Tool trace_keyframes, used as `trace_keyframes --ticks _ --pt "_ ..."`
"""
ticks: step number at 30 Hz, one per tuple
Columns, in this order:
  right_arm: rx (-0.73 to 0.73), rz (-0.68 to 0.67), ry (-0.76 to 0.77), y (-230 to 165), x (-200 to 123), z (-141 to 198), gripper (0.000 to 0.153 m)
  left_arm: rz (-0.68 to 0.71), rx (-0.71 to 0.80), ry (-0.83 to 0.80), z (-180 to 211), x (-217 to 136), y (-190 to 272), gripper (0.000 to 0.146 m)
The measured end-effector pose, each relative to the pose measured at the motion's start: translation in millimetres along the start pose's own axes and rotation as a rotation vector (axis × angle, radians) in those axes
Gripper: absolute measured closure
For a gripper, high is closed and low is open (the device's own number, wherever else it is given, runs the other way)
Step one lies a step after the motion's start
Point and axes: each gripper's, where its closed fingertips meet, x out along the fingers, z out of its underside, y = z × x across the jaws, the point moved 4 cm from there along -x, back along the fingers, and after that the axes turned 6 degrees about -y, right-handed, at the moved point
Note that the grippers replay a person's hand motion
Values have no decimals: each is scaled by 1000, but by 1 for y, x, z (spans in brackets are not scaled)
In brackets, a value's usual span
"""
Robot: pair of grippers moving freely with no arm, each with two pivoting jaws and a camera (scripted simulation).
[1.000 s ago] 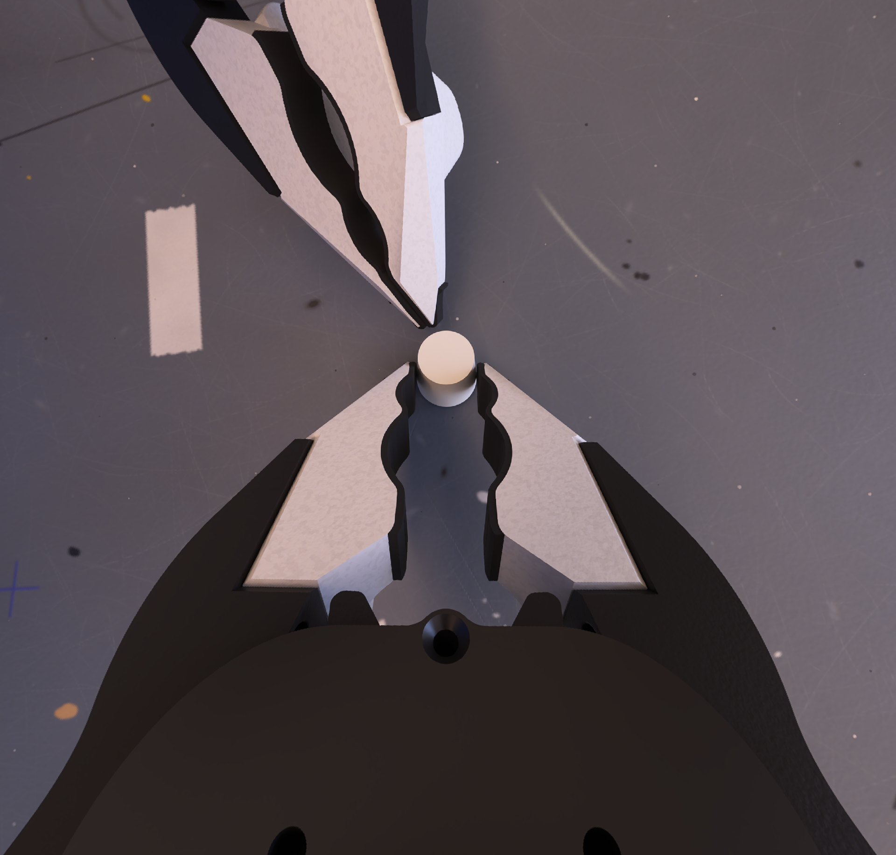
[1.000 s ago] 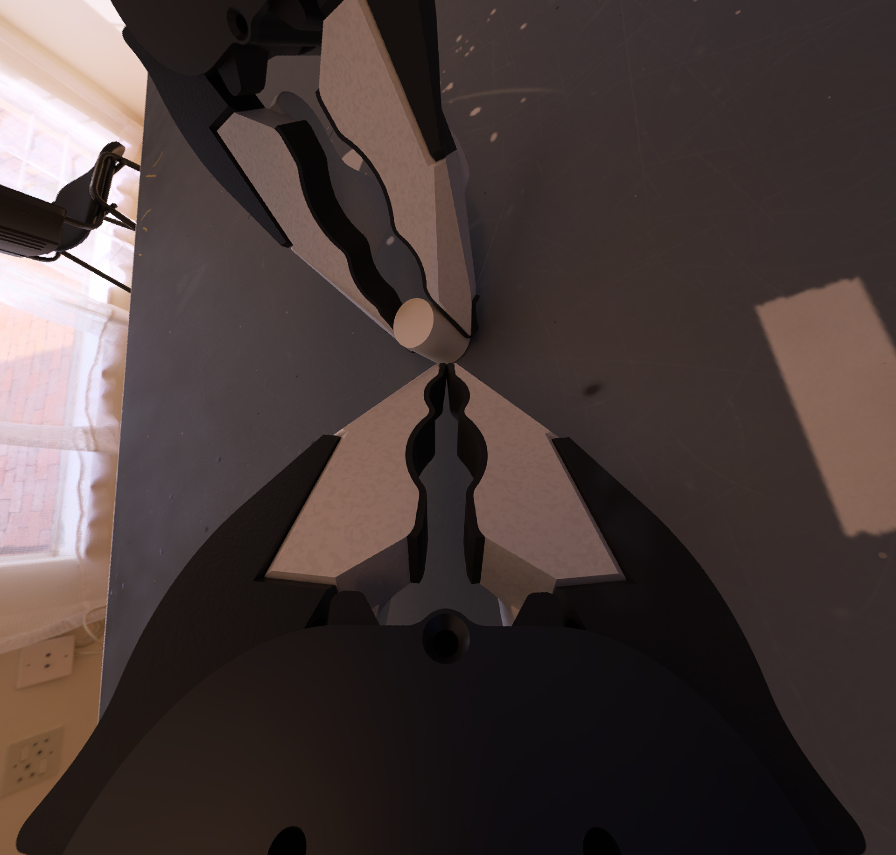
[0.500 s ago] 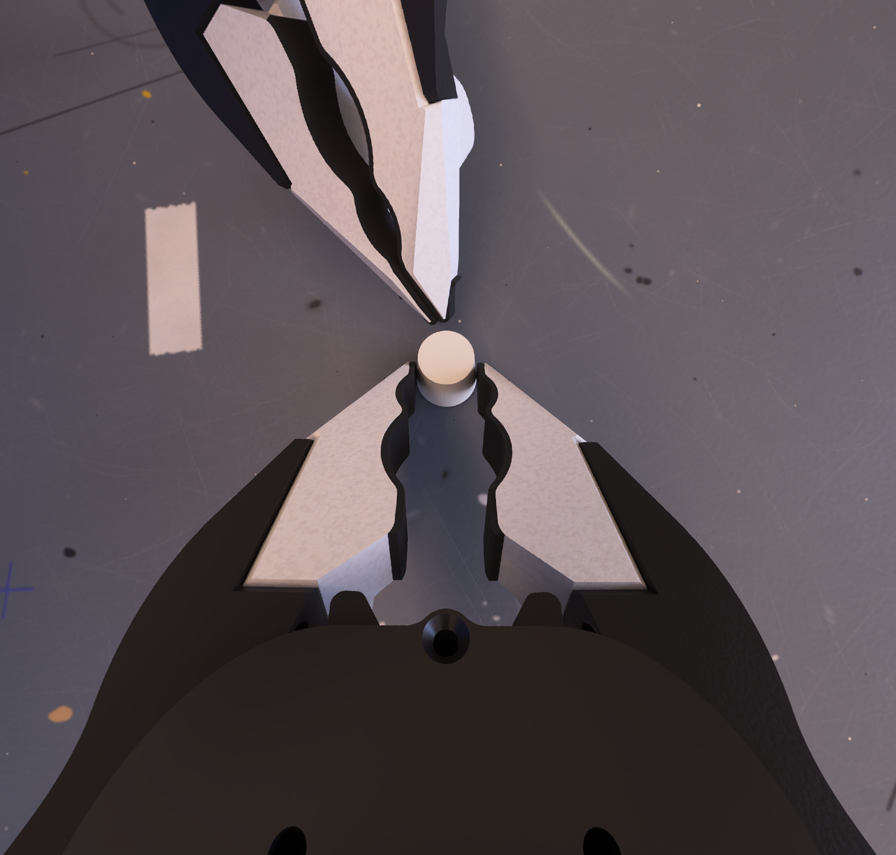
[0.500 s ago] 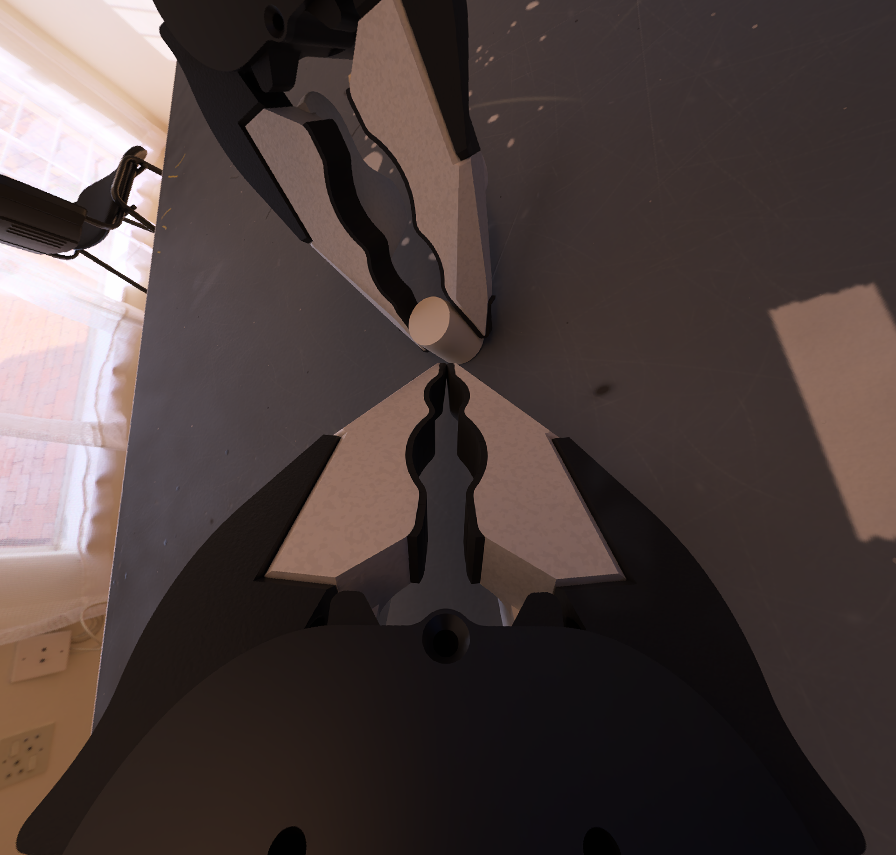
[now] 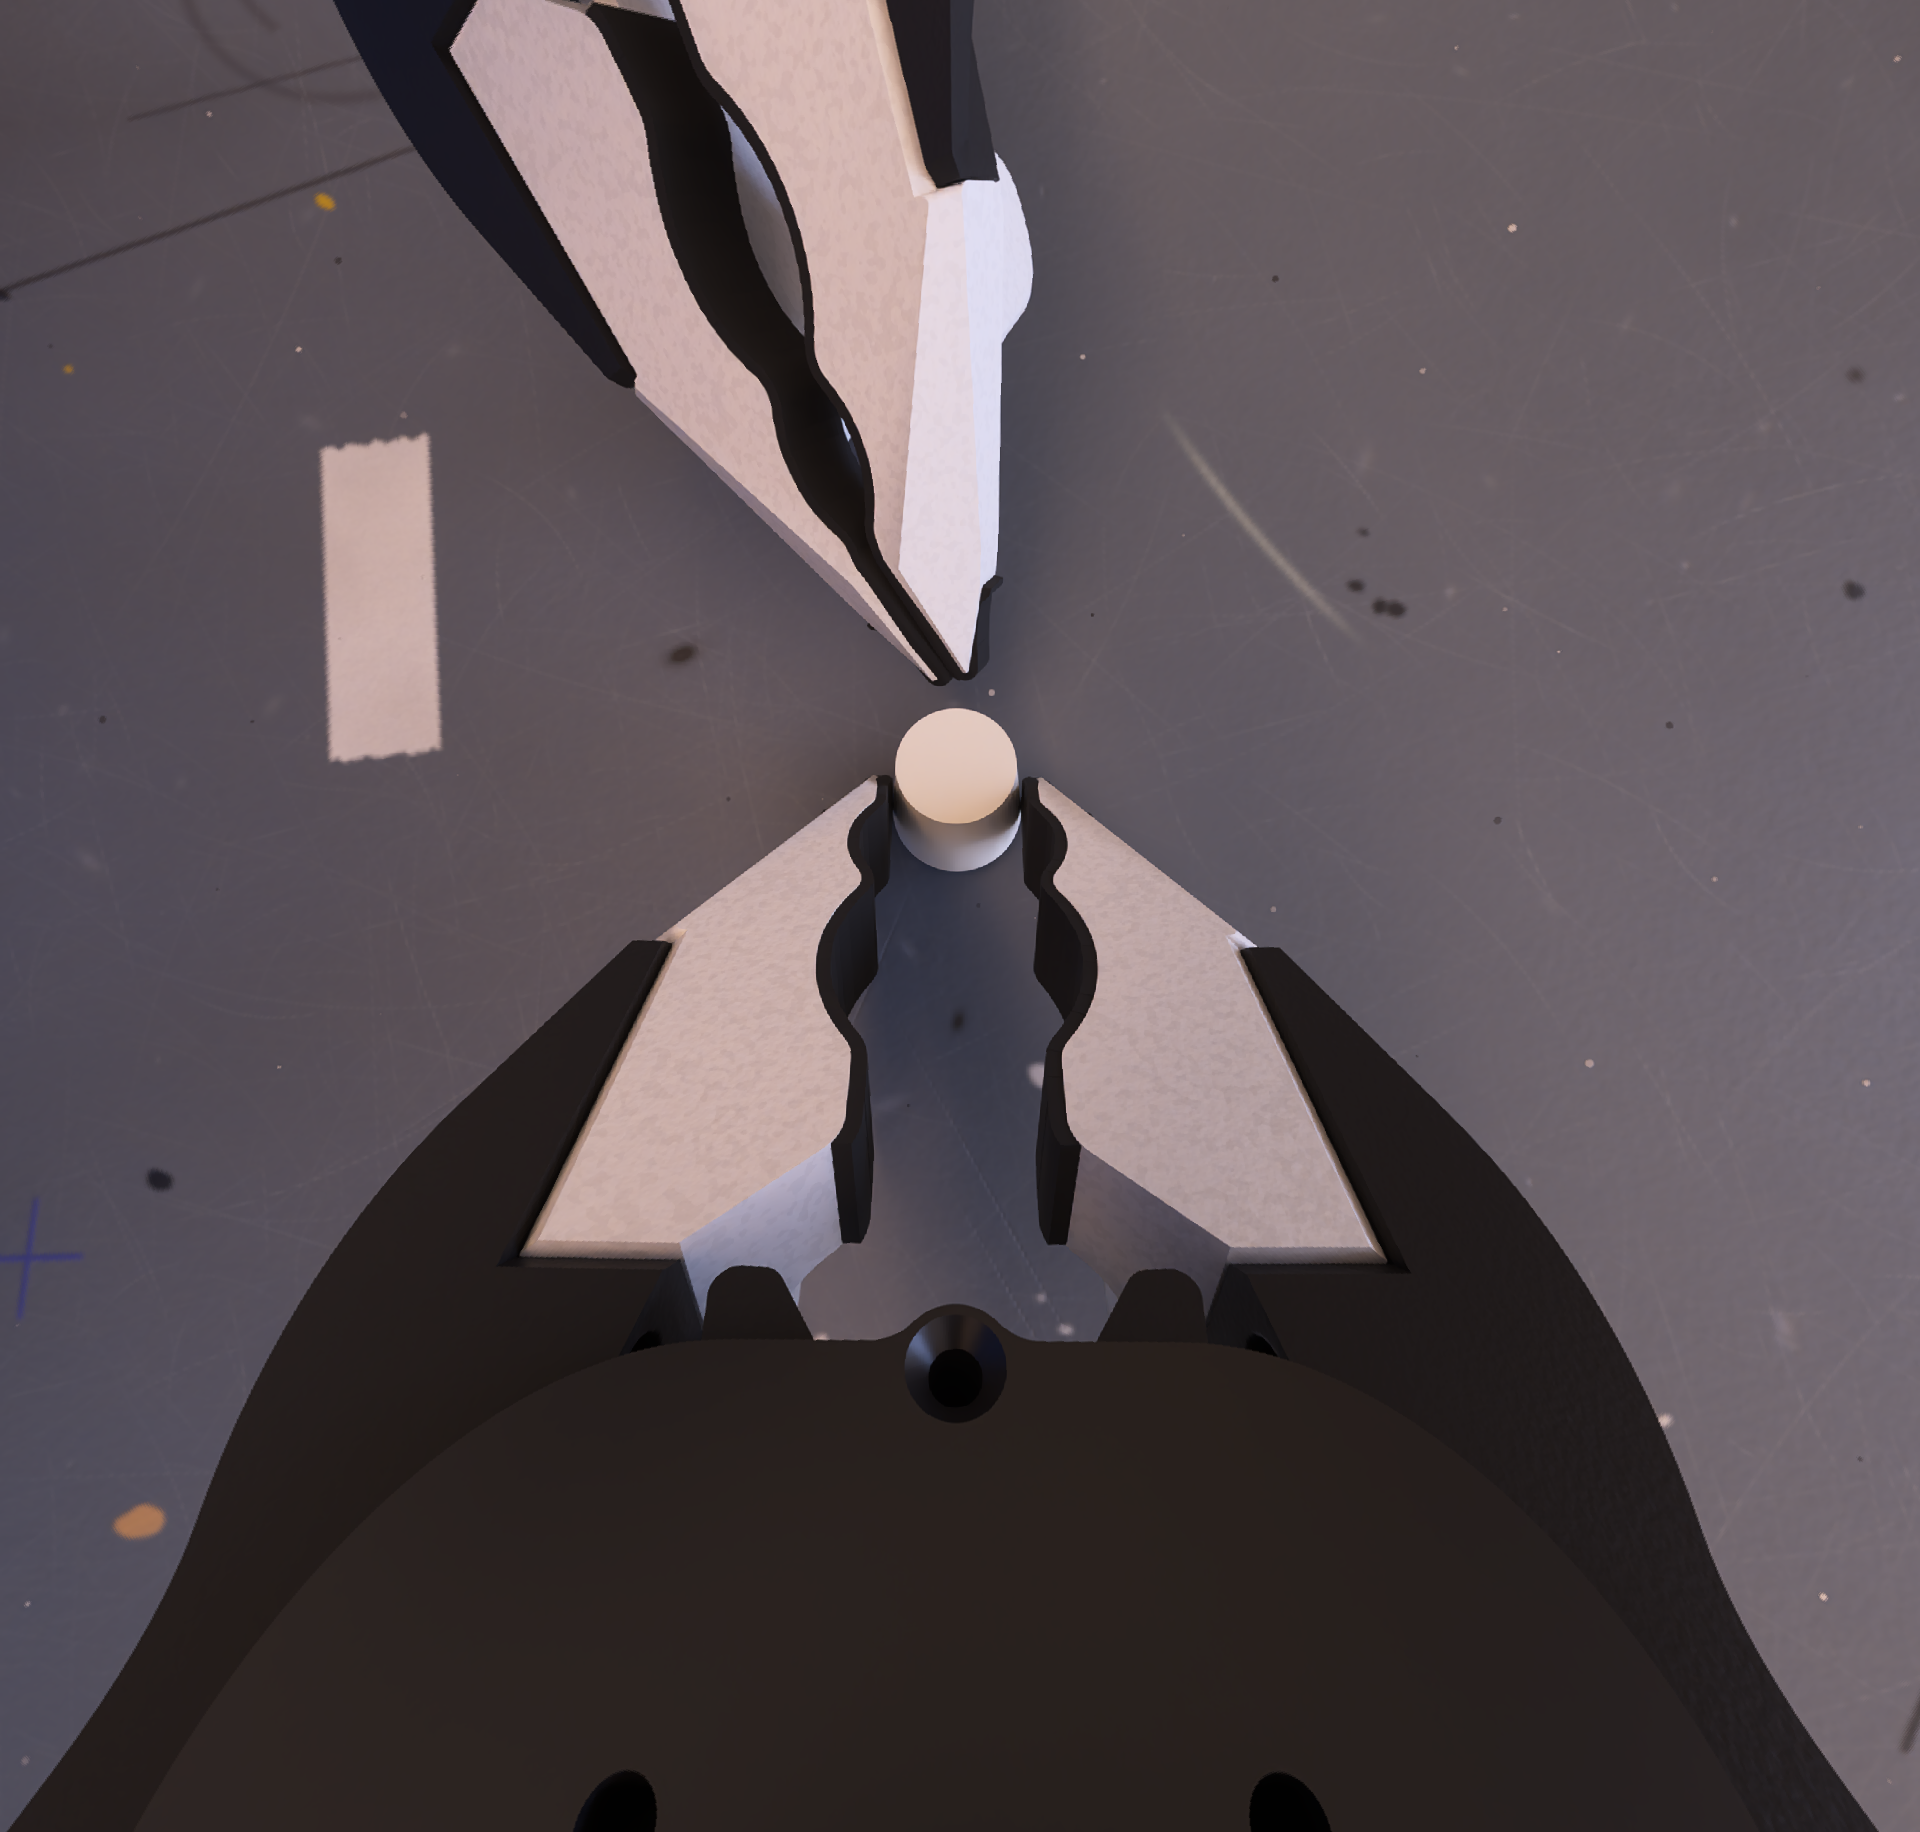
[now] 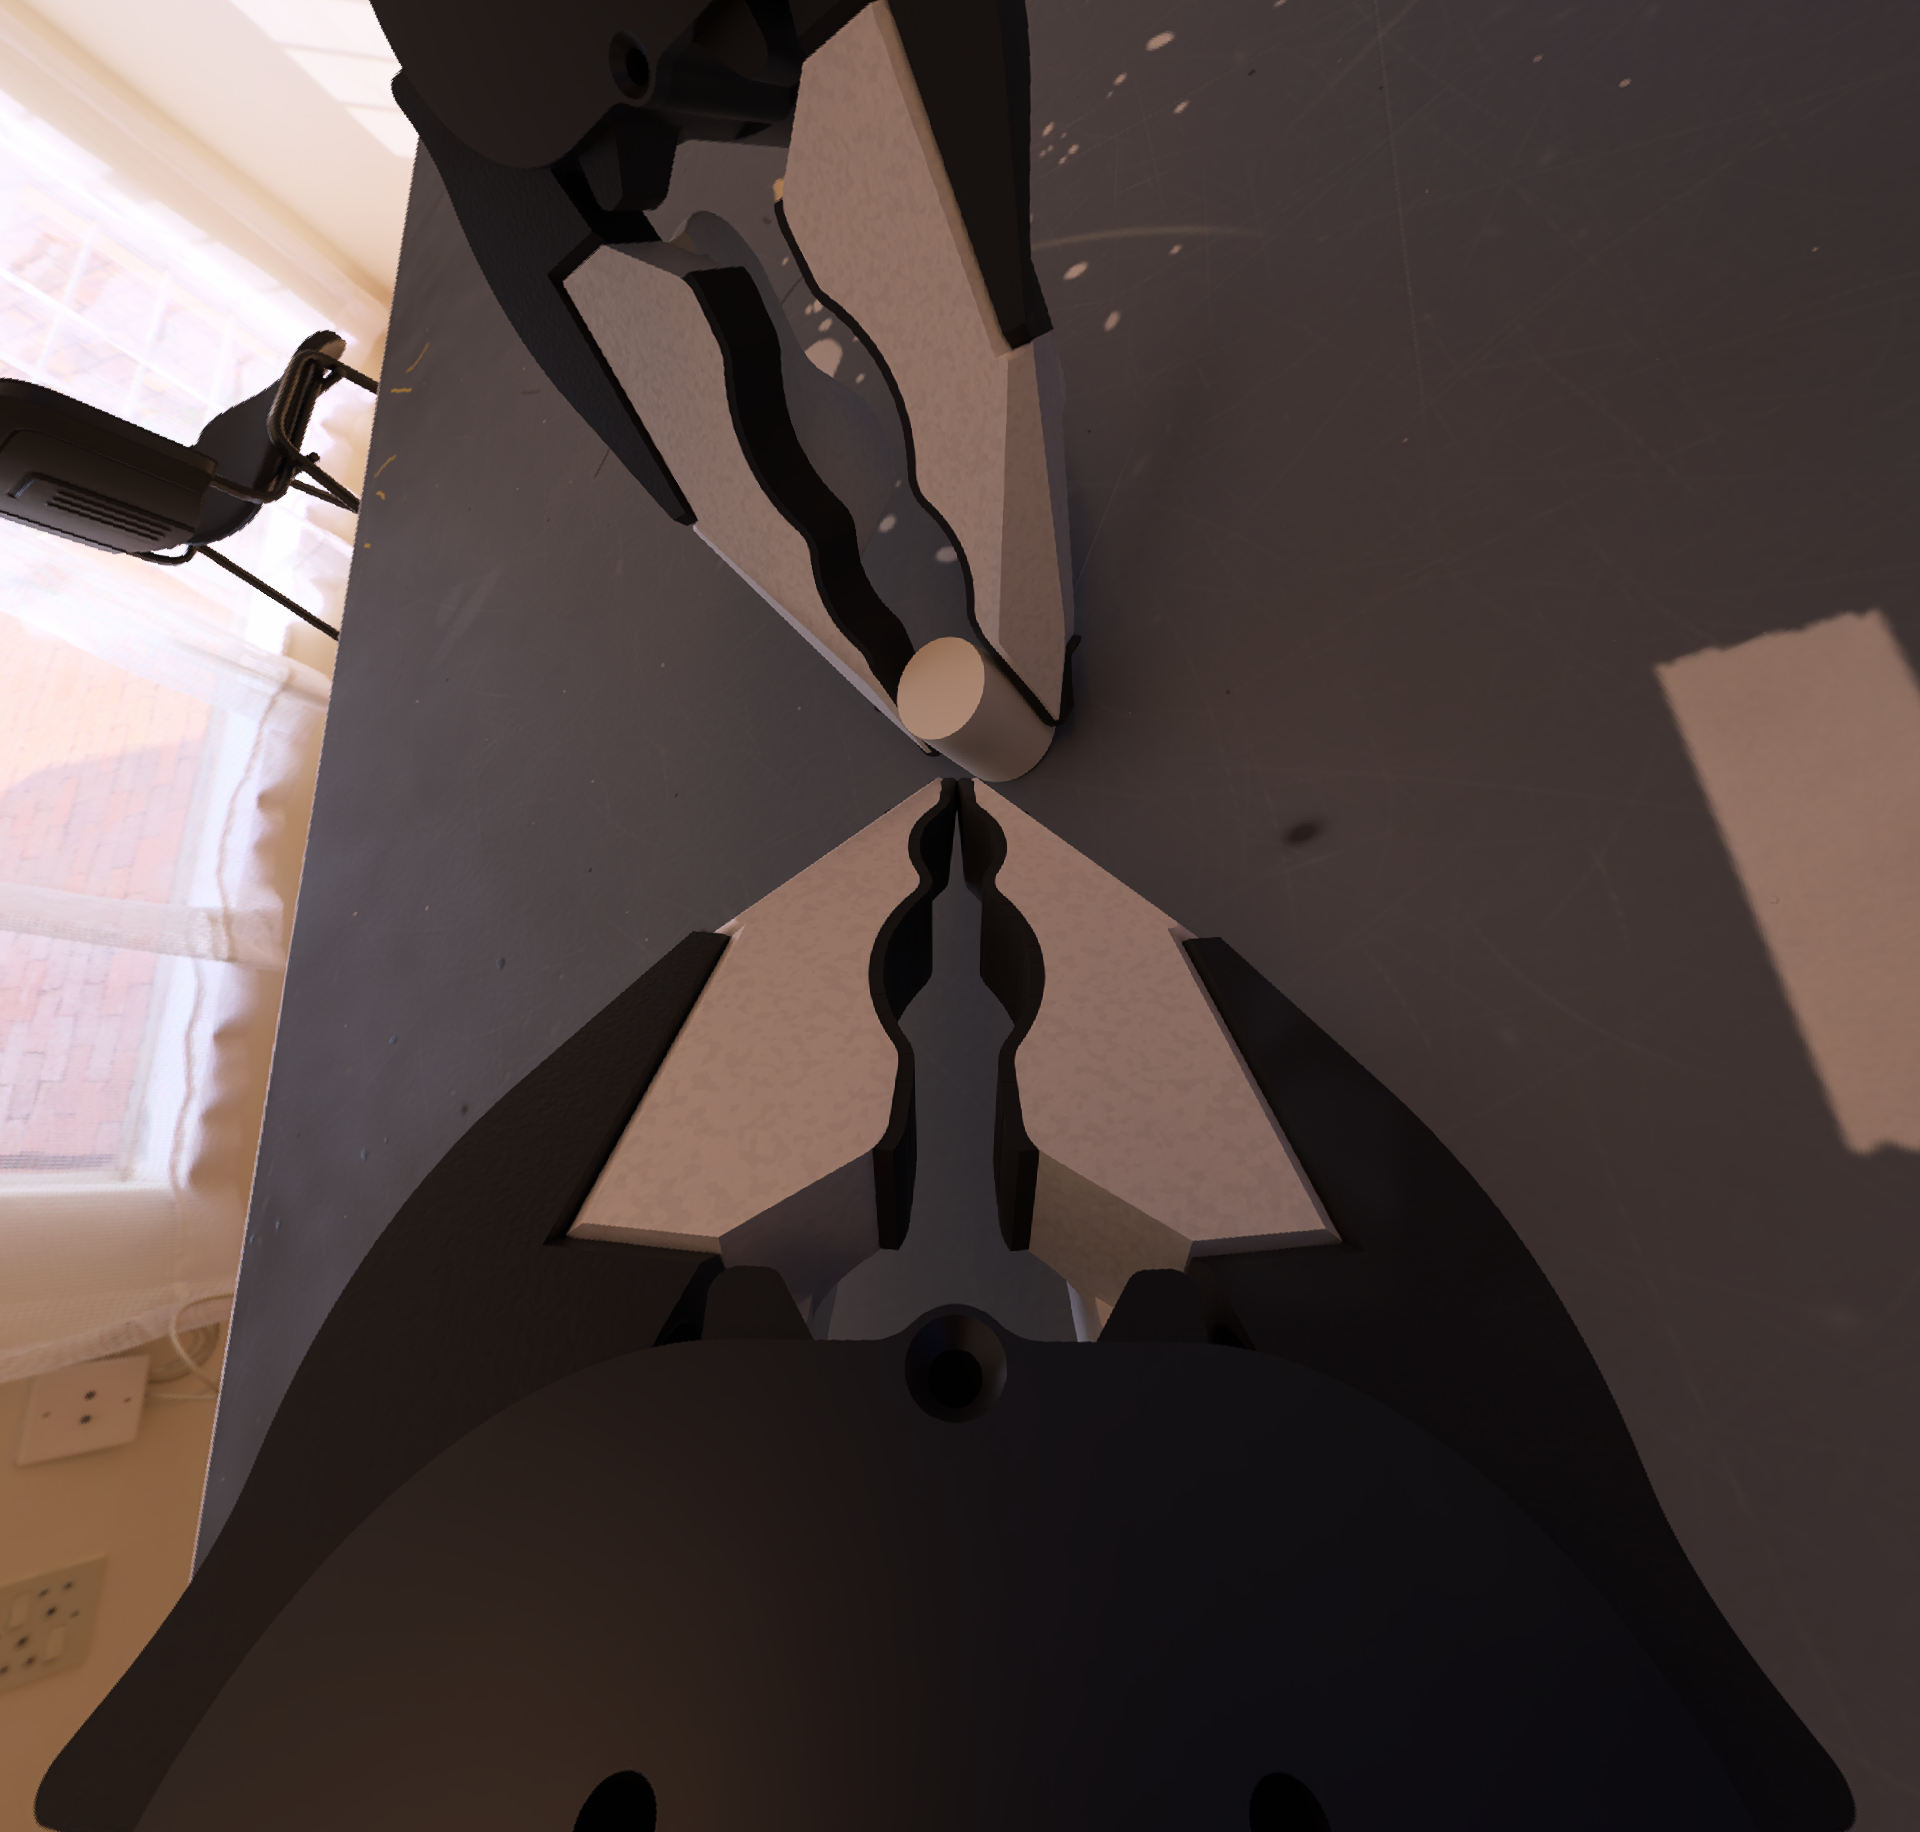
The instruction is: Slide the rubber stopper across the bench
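Observation:
The rubber stopper point(image 5: 956, 769) is a short pale cylinder standing upright on the dark bench point(image 5: 1455, 847). My left gripper point(image 5: 956, 797) is shut on it, with the stopper pinched between the very tips of its fingers. My right gripper point(image 6: 956, 790) is shut and empty. It points at the stopper point(image 6: 961, 707) from the opposite side. In the left wrist view the right gripper's tip point(image 5: 948, 676) sits just beyond the stopper with a small gap. The left gripper point(image 6: 987, 733) also shows in the right wrist view, coming in from the top.
A pale strip of tape point(image 5: 379, 598) is stuck flat on the bench to the left of the stopper; it is at the right in the right wrist view point(image 6: 1808, 899). The bench edge point(image 6: 343, 743) runs down the left, with a black clamped device point(image 6: 156, 494) and a window beyond.
The right gripper has swung a little, so its body and tip sit slightly further right in the left wrist view. The left gripper and stopper have barely moved.

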Motion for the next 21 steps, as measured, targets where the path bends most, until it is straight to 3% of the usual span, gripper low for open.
trace_keyframes --ticks 21 --pt "-16 -33 16 -3 -3 0 153 -5 1 -7 -1 0 0 121"
